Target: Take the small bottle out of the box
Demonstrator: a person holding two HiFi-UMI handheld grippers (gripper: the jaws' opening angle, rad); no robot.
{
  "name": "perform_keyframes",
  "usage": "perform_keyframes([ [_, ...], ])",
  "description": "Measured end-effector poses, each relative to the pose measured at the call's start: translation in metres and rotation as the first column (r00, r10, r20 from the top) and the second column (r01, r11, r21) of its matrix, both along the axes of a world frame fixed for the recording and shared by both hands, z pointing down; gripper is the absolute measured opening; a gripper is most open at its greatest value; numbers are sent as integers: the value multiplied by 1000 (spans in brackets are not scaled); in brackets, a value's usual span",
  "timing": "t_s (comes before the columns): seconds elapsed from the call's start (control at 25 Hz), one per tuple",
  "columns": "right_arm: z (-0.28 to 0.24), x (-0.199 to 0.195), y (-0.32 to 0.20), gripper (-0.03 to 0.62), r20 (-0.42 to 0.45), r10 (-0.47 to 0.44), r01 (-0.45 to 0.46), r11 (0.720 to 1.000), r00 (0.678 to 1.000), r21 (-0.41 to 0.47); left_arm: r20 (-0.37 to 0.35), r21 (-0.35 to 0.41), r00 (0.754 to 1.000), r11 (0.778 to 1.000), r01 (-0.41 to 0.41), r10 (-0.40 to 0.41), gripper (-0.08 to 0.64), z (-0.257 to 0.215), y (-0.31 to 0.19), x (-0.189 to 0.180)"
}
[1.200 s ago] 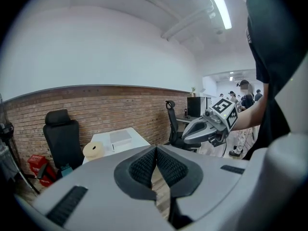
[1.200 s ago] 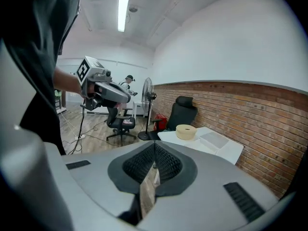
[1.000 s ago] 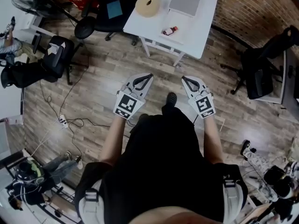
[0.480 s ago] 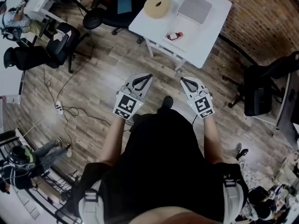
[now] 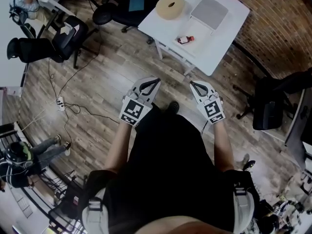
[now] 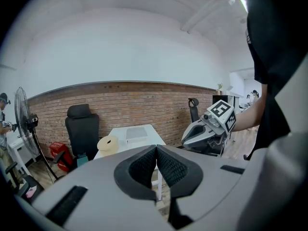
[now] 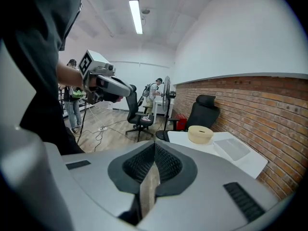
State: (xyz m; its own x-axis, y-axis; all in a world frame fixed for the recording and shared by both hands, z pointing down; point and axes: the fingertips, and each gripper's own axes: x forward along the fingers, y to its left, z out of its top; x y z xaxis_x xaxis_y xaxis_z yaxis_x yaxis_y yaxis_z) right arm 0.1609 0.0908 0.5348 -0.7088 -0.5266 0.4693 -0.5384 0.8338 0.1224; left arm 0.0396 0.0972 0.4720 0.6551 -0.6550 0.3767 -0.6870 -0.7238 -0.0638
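Approach under way: white table [image 5: 229,28] nearer ahead of the jaws than a second ago, yet out of reach. Shut tight and empty, left gripper [image 6: 156,150] and right gripper [image 7: 154,146] alike. Far ahead of both, small bottle [image 5: 185,39], dark with red cap, lying flat in seemingly shallow white box [image 5: 194,46].

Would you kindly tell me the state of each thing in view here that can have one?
Left grey gripper: jaws shut, nothing between them.
Right grey gripper: jaws shut, nothing between them.
Small red-capped bottle: lying on its side on the white table.
Beige tape roll: lying flat on the table.
Grey flat rectangular case: lying flat, apparently closed.
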Motion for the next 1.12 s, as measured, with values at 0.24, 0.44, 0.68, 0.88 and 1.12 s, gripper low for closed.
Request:
perform_keyframes([
  [0.24, 6, -5, -19, -2, -7, 6, -6, 1000, 1000, -13, -11, -28, 1000, 999, 23, -23, 18, 8, -20, -13],
  [0.44, 6, -3, -48, -2, -38, 38, -38, 999, 999, -18, -32, -33, 999, 999, -12, 11, 18, 12, -60, -9],
  [0.68, -8, 4, -97, -2, 31, 94, -92, 993, 995, -69, -56, -11, 997, 998, -62, 61, 18, 6, -121, 3],
  [0.88, -10, 8, -148, -2, 9, 127, -126, 990, 992, -55, -63, -23, 994, 996, -87, 86, 18, 14, -172, 3],
  [1.12, -4, 7, -188, -2, -20, 149, -150, 988, 989, -46, -57, -18, 989, 990, -141, 140, 18, 16, -221, 8],
])
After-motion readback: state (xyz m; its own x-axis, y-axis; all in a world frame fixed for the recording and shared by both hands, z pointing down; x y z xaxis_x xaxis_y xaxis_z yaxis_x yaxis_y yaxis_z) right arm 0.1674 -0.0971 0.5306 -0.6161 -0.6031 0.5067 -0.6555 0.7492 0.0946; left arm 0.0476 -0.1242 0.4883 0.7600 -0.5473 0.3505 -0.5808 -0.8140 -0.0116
